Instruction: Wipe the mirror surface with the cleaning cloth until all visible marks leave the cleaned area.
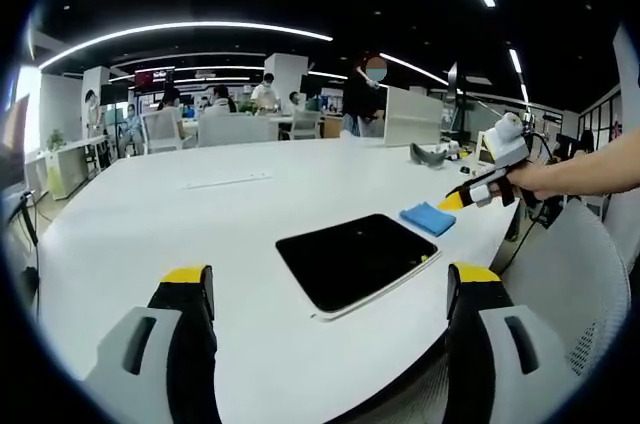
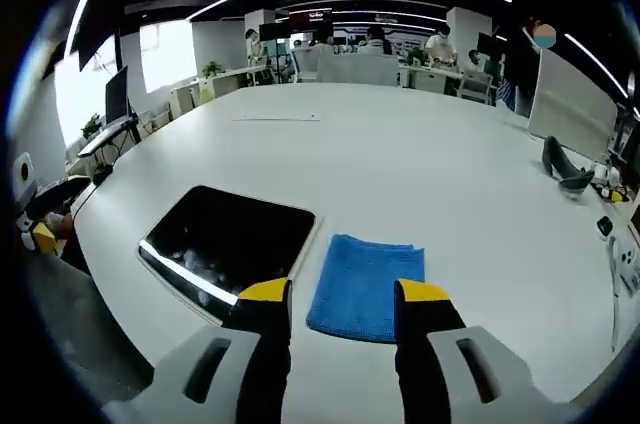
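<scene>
Blue microfibre cleaning cloth (image 2: 366,286) lies flat just beside the dark rectangular mirror (image 2: 228,242), untouched; smudges show on the glass, so wiping hasn't begun. My right gripper (image 2: 343,306) hovers over the cloth, jaws apart, empty. My left gripper (image 1: 330,294) likewise apart. White oval table (image 1: 160,214), open-plan office with people beyond.

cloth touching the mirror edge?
Apart. Right gripper view shows a strip of white table between blue cloth and mirror.
</scene>
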### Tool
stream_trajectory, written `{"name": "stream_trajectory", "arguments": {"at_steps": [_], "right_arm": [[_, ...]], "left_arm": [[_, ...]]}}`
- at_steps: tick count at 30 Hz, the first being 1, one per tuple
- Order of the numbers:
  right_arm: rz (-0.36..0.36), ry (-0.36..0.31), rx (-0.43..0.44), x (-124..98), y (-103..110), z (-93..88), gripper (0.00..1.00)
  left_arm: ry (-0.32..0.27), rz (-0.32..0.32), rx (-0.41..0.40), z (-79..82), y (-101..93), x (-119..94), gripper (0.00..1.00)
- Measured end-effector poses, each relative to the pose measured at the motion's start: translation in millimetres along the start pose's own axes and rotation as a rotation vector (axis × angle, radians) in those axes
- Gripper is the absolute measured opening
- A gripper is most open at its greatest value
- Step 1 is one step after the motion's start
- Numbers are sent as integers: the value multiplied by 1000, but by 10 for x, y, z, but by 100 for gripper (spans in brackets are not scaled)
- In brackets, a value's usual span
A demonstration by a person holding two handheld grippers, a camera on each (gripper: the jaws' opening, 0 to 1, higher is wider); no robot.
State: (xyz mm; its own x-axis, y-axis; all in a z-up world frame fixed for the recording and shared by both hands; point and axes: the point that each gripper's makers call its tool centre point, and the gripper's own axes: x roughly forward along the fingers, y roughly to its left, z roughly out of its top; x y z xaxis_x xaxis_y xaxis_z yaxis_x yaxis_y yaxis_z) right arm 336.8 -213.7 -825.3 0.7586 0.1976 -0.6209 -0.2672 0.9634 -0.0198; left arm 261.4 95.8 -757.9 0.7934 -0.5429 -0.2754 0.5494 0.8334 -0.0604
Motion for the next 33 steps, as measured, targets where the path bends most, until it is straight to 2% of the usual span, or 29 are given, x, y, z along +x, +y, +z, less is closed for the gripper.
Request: {"name": "stream_trajectory", "arguments": {"at_steps": [7,18,25,28,33], "right_arm": [[-22,43,32,216,-111,-149,35],[-57,81,25,373,-222,-225,33],[-50,95,33,395,-131,-269,30],[-51,79,49,404,-134,-275,26],[-49,50,27,380,-16,-252,11]], "left_arm": [[11,-8,1,-18,-12,4,96],[48,-5,5,-83,-2,18,95],[54,-6,3,-91,-3,24,93],[53,-7,1,-88,-6,25,93],[57,-15,0,-96,-21,30,93]]}}
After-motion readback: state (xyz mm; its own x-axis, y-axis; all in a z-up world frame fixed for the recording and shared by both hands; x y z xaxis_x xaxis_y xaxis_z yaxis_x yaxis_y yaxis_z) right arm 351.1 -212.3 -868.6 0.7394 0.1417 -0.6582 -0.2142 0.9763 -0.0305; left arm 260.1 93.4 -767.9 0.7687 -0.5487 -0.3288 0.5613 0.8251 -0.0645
